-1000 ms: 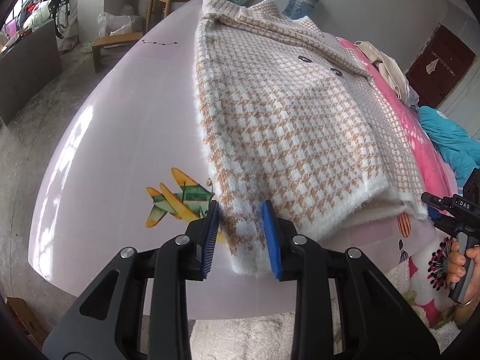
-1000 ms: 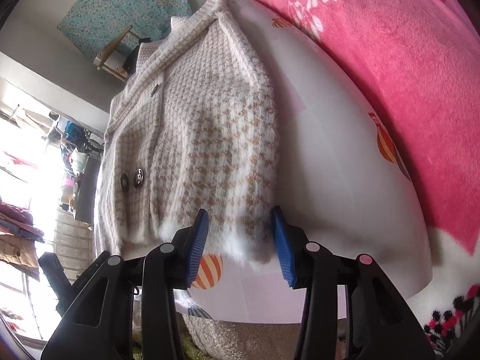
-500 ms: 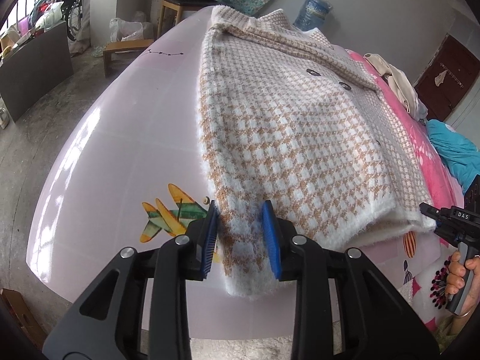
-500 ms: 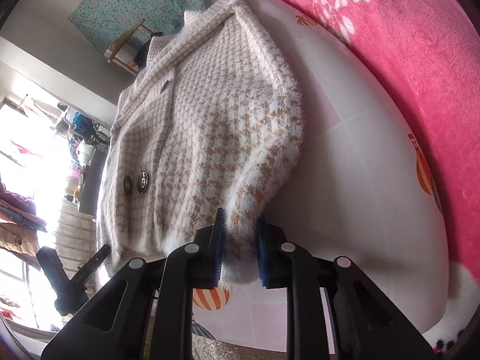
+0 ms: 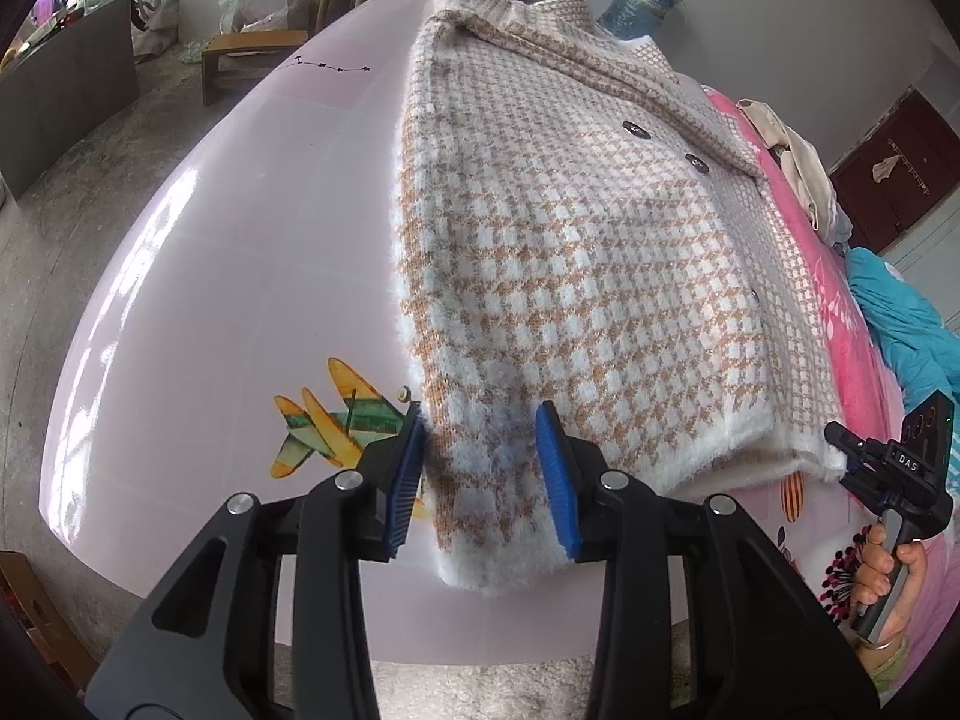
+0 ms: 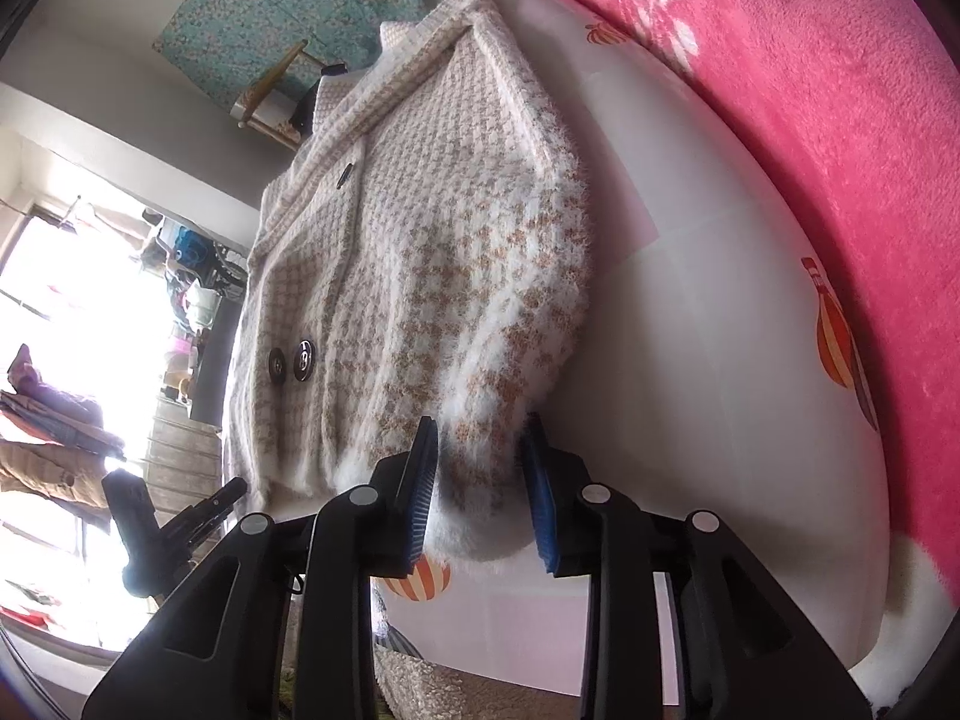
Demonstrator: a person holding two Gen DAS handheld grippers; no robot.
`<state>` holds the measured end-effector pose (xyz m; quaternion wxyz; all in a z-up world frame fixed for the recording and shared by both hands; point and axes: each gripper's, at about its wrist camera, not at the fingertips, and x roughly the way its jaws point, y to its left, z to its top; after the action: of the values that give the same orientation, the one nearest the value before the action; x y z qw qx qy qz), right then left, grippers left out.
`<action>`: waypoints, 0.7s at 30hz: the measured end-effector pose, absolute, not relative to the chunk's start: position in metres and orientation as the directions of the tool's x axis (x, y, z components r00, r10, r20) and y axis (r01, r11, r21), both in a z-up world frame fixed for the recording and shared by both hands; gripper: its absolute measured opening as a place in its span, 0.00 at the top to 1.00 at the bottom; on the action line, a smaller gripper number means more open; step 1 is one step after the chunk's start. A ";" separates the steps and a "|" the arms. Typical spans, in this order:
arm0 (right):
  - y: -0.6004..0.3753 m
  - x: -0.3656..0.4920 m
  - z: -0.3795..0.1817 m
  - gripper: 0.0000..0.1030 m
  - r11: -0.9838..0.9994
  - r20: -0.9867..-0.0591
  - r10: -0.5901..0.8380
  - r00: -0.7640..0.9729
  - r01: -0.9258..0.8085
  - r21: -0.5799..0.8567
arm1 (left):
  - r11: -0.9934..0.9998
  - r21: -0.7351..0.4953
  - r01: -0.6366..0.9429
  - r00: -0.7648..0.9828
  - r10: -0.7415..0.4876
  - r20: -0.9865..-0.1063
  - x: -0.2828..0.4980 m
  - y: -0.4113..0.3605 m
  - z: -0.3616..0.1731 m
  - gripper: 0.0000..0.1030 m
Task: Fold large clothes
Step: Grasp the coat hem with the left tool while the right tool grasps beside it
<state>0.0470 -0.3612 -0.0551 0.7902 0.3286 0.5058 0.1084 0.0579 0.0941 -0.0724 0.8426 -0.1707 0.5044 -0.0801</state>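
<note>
The left wrist view looks forward along the left gripper [image 5: 483, 468] from low at the near edge of the mat [image 5: 240, 276], close to the hem of the cardigan [image 5: 576, 252], facing its collar. The right wrist view looks forward along the right gripper [image 6: 480, 480], rolled sideways, at the other hem corner. Both views share the cardigan [image 6: 420, 276], its buttons [image 6: 305, 357] and the mat. Each view shows the opposite gripper at its edge.

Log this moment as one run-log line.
left hand-held gripper: open, straddling cardigan hem | right hand-held gripper: open, straddling sleeve cuff | cardigan flat on pink mat
</note>
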 end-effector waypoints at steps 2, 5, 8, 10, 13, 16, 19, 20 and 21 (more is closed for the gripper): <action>-0.362 0.048 -0.056 0.72 0.755 -0.721 0.512 0.466 0.156 0.637 | 0.928 -0.371 -0.040 0.477 -0.309 -0.823 0.059 0.092 -0.073 0.59; -0.362 0.050 -0.057 0.72 0.754 -0.719 0.518 0.463 0.152 0.640 | 0.934 -0.355 -0.051 0.484 -0.288 -0.826 0.058 0.088 -0.071 0.59; -0.362 0.052 -0.058 0.72 0.746 -0.716 0.528 0.458 0.153 0.648 | 0.933 -0.353 -0.065 0.496 -0.277 -0.823 0.057 0.086 -0.071 0.59; -0.362 0.053 -0.059 0.71 0.741 -0.711 0.534 0.457 0.153 0.654 | 0.934 -0.349 -0.072 0.503 -0.268 -0.822 0.056 0.086 -0.070 0.59; -0.359 0.055 -0.058 0.65 0.742 -0.707 0.536 0.462 0.141 0.655 | 0.946 -0.315 -0.072 0.508 -0.237 -0.828 0.055 0.081 -0.070 0.60; -0.354 0.056 -0.057 0.62 0.754 -0.710 0.527 0.467 0.130 0.644 | 0.960 -0.273 -0.063 0.508 -0.204 -0.837 0.053 0.077 -0.071 0.63; -0.349 0.060 -0.057 0.62 0.760 -0.714 0.521 0.468 0.126 0.638 | 0.974 -0.224 -0.047 0.513 -0.169 -0.842 0.052 0.077 -0.072 0.73; -0.349 0.061 -0.057 0.62 0.764 -0.716 0.517 0.469 0.125 0.633 | 0.975 -0.220 -0.040 0.517 -0.168 -0.840 0.051 0.078 -0.072 0.77; -0.347 0.063 -0.057 0.62 0.770 -0.719 0.511 0.471 0.122 0.627 | 0.976 -0.217 -0.033 0.519 -0.169 -0.838 0.050 0.079 -0.072 0.79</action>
<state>0.0628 -0.3466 -0.0572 0.7969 0.3167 0.4998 0.1219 0.0500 0.0786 -0.0718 0.8655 -0.1032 0.4886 -0.0392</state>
